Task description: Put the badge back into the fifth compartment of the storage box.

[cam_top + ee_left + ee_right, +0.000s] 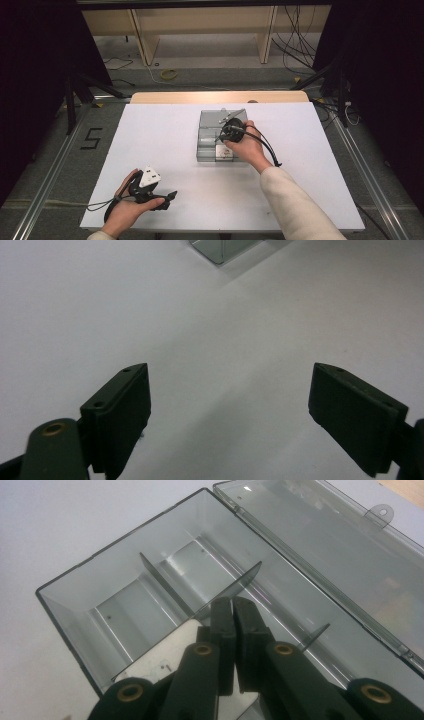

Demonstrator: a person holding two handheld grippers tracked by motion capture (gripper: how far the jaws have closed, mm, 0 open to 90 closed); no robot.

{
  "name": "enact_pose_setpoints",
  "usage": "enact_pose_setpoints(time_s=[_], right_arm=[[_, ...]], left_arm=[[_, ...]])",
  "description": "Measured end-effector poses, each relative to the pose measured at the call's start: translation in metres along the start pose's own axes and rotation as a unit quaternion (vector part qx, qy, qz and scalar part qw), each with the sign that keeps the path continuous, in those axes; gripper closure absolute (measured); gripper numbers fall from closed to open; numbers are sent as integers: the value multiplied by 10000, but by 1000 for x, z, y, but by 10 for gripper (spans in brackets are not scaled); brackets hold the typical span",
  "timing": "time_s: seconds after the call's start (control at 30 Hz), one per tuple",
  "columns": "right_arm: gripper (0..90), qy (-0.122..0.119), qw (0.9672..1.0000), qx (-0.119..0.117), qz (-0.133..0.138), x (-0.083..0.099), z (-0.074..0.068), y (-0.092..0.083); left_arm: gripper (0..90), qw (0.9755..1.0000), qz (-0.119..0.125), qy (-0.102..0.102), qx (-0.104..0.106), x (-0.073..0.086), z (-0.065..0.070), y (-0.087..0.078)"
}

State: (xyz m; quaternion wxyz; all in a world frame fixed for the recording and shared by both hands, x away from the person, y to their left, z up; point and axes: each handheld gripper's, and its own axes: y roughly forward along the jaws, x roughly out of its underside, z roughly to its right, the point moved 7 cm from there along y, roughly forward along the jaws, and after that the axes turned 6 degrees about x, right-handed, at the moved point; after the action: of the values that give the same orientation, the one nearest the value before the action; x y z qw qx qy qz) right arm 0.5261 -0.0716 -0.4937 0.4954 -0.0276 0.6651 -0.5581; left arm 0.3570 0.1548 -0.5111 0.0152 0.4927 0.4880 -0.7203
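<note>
A clear grey plastic box [204,131] with inner dividers stands open at the middle of the white table, its lid [340,555] folded back. My right gripper [233,606] reaches down into the box [65,610], its jaws shut on a thin clear divider plate [237,582] that stands at a slant across the compartments. From above, the right gripper [223,137] sits over the box's near half. My left gripper [171,195] rests low near the table's front left, held in a hand. Its jaws [230,410] stand wide open with bare table between them.
The white table top [155,150] stretches around the box; a corner of the box [219,249] lies ahead of the left gripper. Another fixed divider [162,582] stands inside the box. Beyond the table are wooden shelving [200,25], floor cables and dark curtains.
</note>
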Motion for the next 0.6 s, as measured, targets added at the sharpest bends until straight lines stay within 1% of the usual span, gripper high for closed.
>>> enact_pose_setpoints(time_s=[0.1,0.2,0.23,0.27,0.6], right_arm=[[862,51,10000,-17,77,3,1,-5],[856,93,9999,-33,96,5,1,-8],[850,123,9998,-36,139,6,2,-11],[849,180,9997,-47,126,7,2,-12],[846,218,9994,-77,266,13,2,-24]], left_arm=[[165,10000,-4,12,-6,0,-1,0],[165,10000,-3,13,-8,0,0,0],[165,10000,0,11,-7,0,0,0],[165,10000,-6,11,-8,0,0,0],[166,10000,-11,10,-12,0,0,0]])
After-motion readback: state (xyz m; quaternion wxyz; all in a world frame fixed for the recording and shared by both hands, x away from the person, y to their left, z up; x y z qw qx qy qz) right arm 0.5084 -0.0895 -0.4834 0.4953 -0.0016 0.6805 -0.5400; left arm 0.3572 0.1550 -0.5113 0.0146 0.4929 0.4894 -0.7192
